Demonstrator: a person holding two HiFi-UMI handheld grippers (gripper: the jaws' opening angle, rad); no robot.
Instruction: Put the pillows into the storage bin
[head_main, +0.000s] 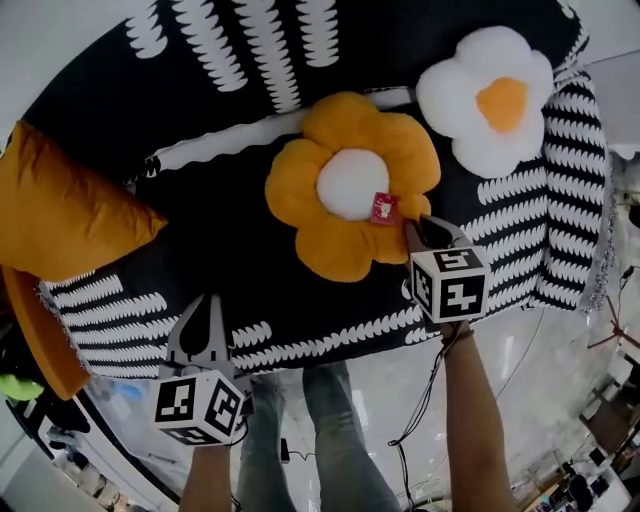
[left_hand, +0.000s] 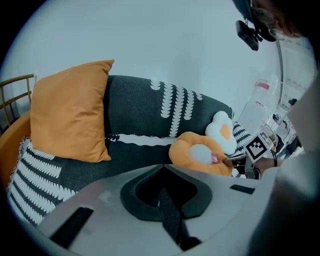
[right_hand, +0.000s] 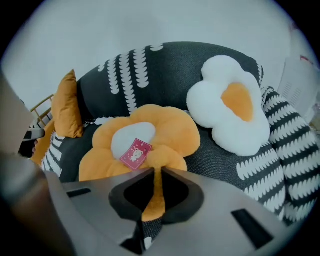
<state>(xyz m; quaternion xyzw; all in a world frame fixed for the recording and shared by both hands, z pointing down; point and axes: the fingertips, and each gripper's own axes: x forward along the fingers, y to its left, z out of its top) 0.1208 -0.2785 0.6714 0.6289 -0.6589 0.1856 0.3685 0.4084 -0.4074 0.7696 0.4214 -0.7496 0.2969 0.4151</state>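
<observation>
An orange flower pillow (head_main: 350, 190) (right_hand: 150, 135) (left_hand: 200, 155) with a white middle and a pink tag lies on the black-and-white sofa seat (head_main: 210, 240). My right gripper (head_main: 415, 228) (right_hand: 152, 185) is shut on its near petal, which shows pinched between the jaws. A white flower pillow (head_main: 485, 95) (right_hand: 230, 107) (left_hand: 222, 131) leans in the sofa's right corner. An orange square pillow (head_main: 60, 215) (left_hand: 70, 112) stands at the left end. My left gripper (head_main: 205, 305) (left_hand: 161, 190) hovers shut and empty over the sofa's front edge. No storage bin shows in any view.
The person's legs (head_main: 305, 430) stand on a glossy floor in front of the sofa, with a cable (head_main: 425, 395) trailing down. An orange chair with a gold frame (left_hand: 12, 100) sits beside the sofa's left end. Clutter stands at the far right (head_main: 600, 420).
</observation>
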